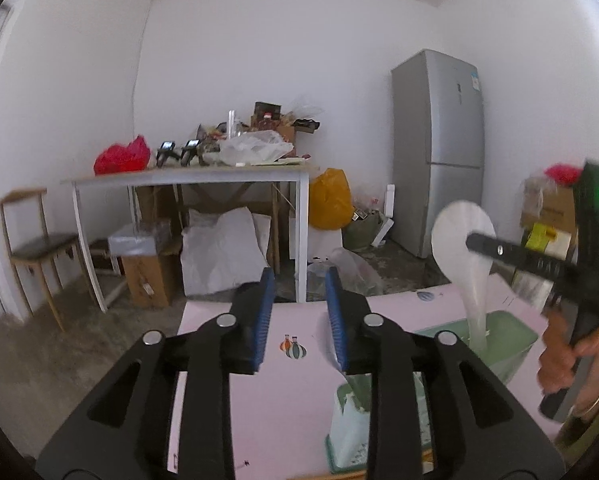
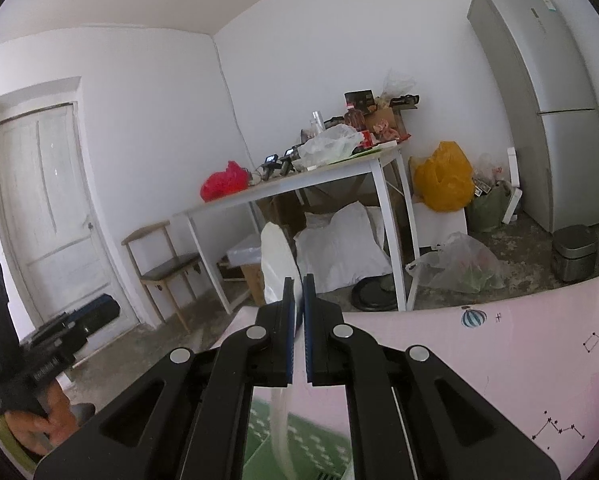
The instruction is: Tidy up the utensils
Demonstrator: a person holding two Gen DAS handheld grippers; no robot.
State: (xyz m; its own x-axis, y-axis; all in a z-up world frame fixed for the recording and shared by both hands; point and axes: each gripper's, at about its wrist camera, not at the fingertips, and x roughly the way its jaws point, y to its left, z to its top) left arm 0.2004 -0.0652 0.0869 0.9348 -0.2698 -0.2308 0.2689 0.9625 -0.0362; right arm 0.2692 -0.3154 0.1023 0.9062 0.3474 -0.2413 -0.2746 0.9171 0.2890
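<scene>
A white plastic spoon (image 1: 461,228) stands upright at the right of the left wrist view, its handle reaching down into a green organizer box (image 1: 517,338) on the pink table cover (image 1: 283,400). My right gripper (image 1: 475,241) is shut on the spoon just below its bowl. In the right wrist view the spoon's bowl (image 2: 277,264) rises above my right gripper (image 2: 298,300), and the handle runs down toward the green box (image 2: 319,444). My left gripper (image 1: 299,312) is open over the pink cover beside the box, with nothing pressed between its blue pads.
A person's hand (image 1: 559,364) holds the right gripper's grip. Beyond the pink table's far edge are a cluttered white table (image 1: 187,178), a wooden chair (image 1: 39,248), a grey fridge (image 1: 439,152), an orange bag (image 1: 329,200) and a rice cooker (image 2: 573,252).
</scene>
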